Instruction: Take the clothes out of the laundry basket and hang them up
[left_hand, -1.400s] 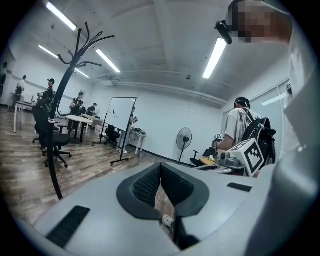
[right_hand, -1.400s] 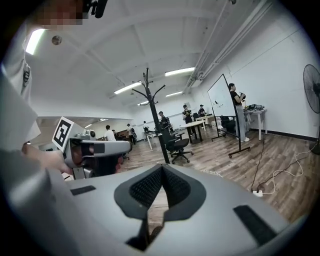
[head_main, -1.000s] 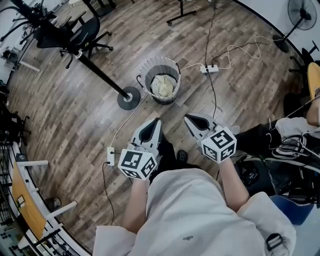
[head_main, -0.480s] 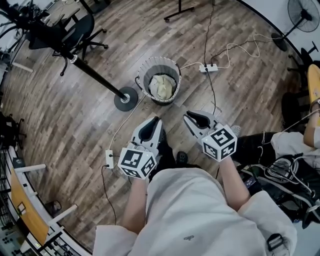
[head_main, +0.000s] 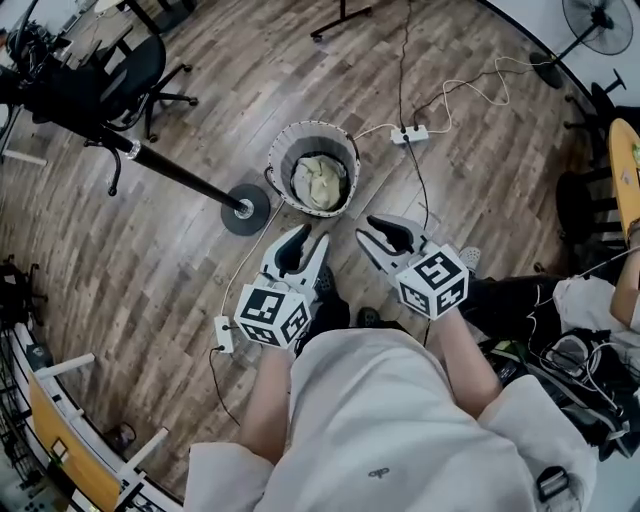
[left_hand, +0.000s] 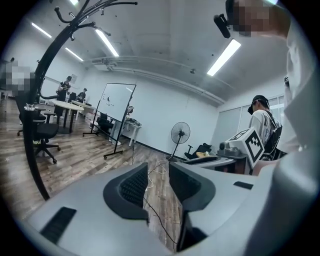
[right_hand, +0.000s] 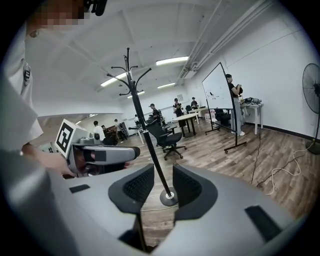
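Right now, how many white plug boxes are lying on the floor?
2. One power strip lies just past the laundry basket, to its right. The other lies nearer, on the floor to the left of the person. More may be hidden behind the person.

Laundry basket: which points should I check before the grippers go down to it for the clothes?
1. Left gripper empty, jaws opening: ok.
2. Right gripper empty, jaws opening: ok.
3. Pale yellow clothes inside the round grey ribbed laundry basket: ok.
4. Grippers over the basket: not ok, both are short of it.
5. Black coat stand hooks free: ok.
6. How many garments: cannot tell.
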